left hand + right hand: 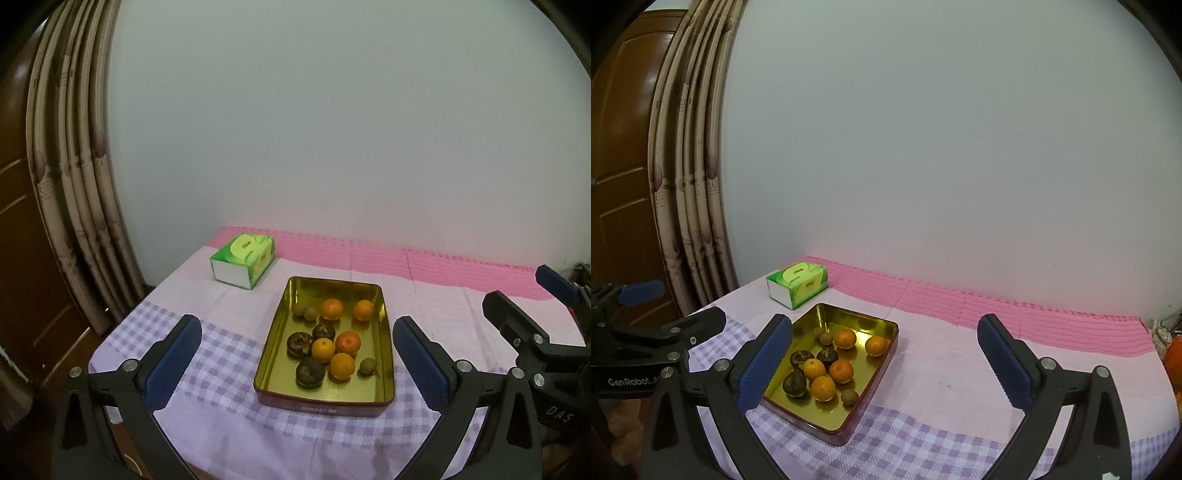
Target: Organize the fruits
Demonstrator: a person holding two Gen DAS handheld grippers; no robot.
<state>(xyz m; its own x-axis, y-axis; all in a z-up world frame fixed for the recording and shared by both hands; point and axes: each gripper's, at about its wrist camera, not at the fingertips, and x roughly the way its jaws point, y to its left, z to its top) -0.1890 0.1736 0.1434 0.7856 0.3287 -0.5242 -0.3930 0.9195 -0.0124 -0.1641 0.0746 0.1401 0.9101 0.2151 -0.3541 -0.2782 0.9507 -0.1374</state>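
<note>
A gold-lined rectangular tin tray (pixel 275 343) with red sides sits on the checked tablecloth. It holds several oranges (pixel 342 365), three dark brown fruits (pixel 310 372) and small olive-brown fruits (pixel 367 366). My left gripper (pixel 297 363) is open and empty, held above the table's near edge in front of the tray. My right gripper (pixel 884 365) is open and empty, to the right of the tray (pixel 884 363); the oranges (pixel 823 387) and dark fruits (pixel 794 384) also show in the right wrist view. Each gripper shows at the edge of the other's view.
A green tissue box (pixel 243 264) stands at the back left of the table, near the curtain (pixel 74 166). A pink strip of cloth (pixel 424 262) runs along the white wall. A wooden door (pixel 624 129) is at the far left. An orange object (pixel 1174 358) sits at the right edge.
</note>
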